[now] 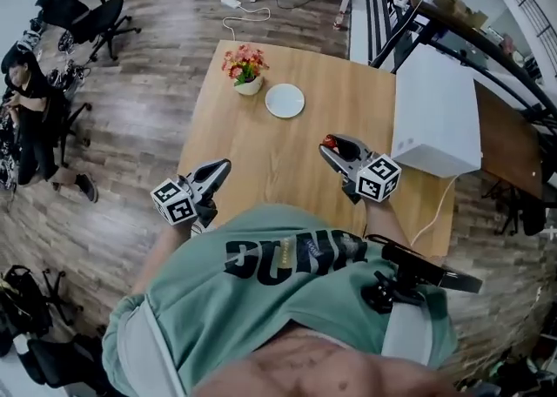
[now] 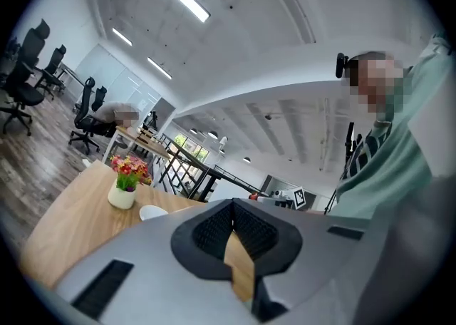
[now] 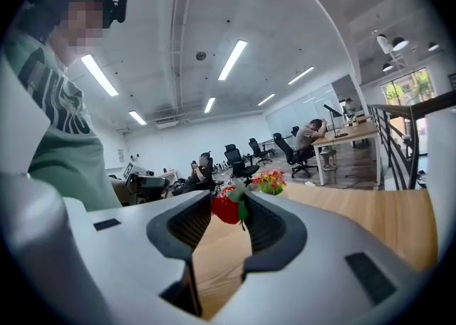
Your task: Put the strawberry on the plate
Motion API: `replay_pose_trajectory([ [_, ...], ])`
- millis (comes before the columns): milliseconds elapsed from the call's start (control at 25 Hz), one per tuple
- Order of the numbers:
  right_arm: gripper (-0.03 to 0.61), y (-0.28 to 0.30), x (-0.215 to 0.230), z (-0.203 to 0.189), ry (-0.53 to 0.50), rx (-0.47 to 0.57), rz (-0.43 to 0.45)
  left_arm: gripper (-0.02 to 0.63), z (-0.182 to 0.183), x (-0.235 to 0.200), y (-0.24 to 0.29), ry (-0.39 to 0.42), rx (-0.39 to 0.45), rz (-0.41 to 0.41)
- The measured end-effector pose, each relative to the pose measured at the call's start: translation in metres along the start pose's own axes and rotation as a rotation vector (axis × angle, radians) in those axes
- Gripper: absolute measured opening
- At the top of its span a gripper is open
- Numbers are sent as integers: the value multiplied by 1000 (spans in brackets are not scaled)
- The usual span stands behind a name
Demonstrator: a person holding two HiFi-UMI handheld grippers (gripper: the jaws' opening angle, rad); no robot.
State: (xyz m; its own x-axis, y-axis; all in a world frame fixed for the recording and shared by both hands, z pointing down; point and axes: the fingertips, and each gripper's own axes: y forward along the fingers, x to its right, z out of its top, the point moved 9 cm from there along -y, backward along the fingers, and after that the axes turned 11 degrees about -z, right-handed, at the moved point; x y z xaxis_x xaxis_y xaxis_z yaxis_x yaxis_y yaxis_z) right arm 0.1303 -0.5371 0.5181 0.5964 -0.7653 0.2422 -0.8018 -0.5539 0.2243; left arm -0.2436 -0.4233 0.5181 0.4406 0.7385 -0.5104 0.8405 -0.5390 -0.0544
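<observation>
One half of the job looks done, the pick-up. Over the wooden worktop (image 1: 261,160), the left tool (image 1: 224,165) sits at the near left edge, its jaws closed together on nothing, and the right tool (image 1: 325,145) hangs above the near right part, gripping. The white plate (image 1: 285,100) lies bare near the far edge, just beside a pot of flowers (image 1: 246,69) and well apart from both tools. The strawberry (image 3: 225,209) is pinched between the right tool's jaw tips, so what is left, I judge, is carrying it to the plate and letting go.
</observation>
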Motion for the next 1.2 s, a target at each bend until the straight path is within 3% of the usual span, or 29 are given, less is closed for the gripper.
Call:
replay_pose_trajectory([
  [160, 149, 20, -3, 3, -15, -25, 27, 5, 16, -13, 0, 11, 0, 23],
  [560, 149, 88, 17, 17, -92, -72, 44, 5, 30, -72, 22, 6, -37, -6],
  [800, 149, 132, 50, 11, -107, -109, 49, 5, 26, -119, 52, -11, -57, 1],
  [1200, 149, 212, 107, -26, -92, -190, 27, 5, -1, -197, 98, -52, -161, 10],
])
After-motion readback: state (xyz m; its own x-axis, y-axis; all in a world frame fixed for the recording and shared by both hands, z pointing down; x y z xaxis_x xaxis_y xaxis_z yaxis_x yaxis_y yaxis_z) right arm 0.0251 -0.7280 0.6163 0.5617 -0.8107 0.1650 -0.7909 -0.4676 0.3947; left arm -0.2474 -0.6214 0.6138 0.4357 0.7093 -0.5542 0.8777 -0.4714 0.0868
